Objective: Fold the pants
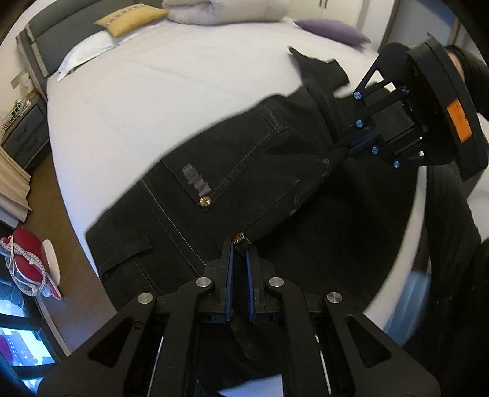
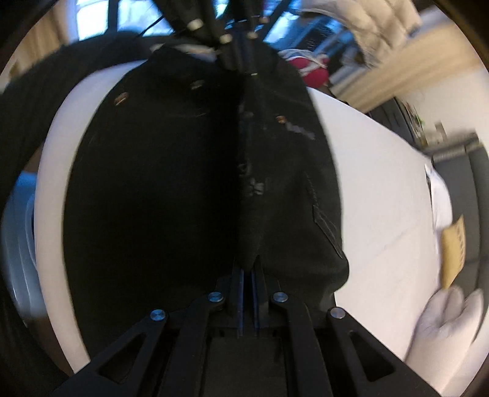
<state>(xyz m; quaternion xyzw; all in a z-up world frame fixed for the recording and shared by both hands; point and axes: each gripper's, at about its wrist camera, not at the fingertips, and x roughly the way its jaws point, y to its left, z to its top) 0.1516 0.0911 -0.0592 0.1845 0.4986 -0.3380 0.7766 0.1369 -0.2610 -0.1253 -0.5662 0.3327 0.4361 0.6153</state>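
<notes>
In the left wrist view the left gripper [image 1: 240,244] is clamped on a fold of the black pants [image 1: 189,195], its two blue-lined fingers [image 1: 227,259] pinching the cloth at the waistband, just beside a small metal button [image 1: 239,235]. The pants lie on the white bed [image 1: 152,100], over its near edge and toward the near right corner, with a back pocket, a rivet [image 1: 205,201] and pale stitching facing up. Farther along the same raised fold, at the right, the right gripper [image 1: 345,149] is closed on the cloth too, so the fabric runs taut between the two. A dark sleeve [image 1: 452,232] hangs at the right edge. At the head of the bed sit a yellow cushion [image 1: 131,20], a purple pillow [image 1: 331,30] and a rolled grey duvet [image 1: 226,10]. A red shoe [image 1: 30,262] lies on the brown floor [image 1: 82,213] off the bed's left side.

The right wrist view is blurred. The right gripper [image 2: 248,265] is shut on the pants [image 2: 152,189], a ridge of cloth rising from between its fingers and running straight to the left gripper [image 2: 241,65] at the top, which also grips it. The pants spread to both sides of that ridge over the bed [image 2: 382,183]; the yellow cushion [image 2: 454,250] shows at the far right
</notes>
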